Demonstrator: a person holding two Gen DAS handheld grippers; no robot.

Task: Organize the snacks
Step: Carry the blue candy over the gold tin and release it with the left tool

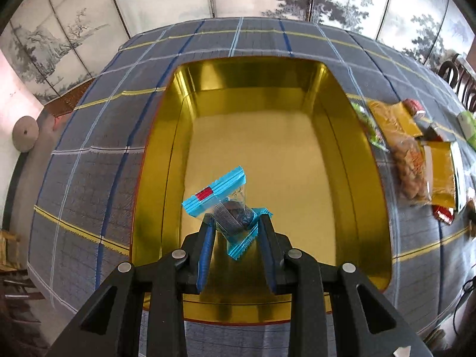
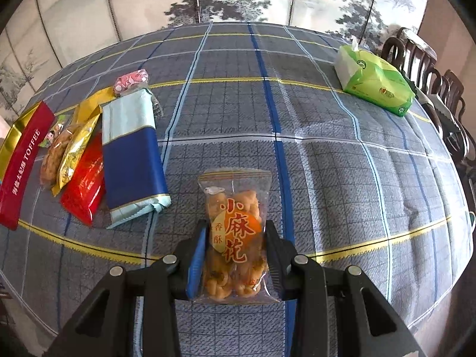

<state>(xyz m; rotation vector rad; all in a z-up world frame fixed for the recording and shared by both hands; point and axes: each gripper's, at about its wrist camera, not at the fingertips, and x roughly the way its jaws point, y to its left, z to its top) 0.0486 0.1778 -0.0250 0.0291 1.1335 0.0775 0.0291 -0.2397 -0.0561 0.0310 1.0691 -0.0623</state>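
My left gripper (image 1: 235, 223) is shut on a small blue-wrapped snack (image 1: 223, 202) and holds it above the open gold tin (image 1: 154, 160), near its front left. The tin holds nothing else. My right gripper (image 2: 235, 232) is shut on a clear bag of fried twists with an orange label (image 2: 235, 235), low over the checked tablecloth. A pile of snacks lies to the left in the right wrist view: a blue-and-pale packet (image 2: 131, 154), a red packet (image 2: 84, 184), a gold packet (image 2: 77, 145), a red toffee box (image 2: 22, 166) and a pink sweet (image 2: 131, 81).
A green tissue pack (image 2: 374, 81) lies at the table's far right. Dark wooden chairs (image 2: 431, 68) stand beyond the right edge. In the left wrist view, snack packets (image 1: 416, 148) lie right of the tin. A painted folding screen stands behind the table.
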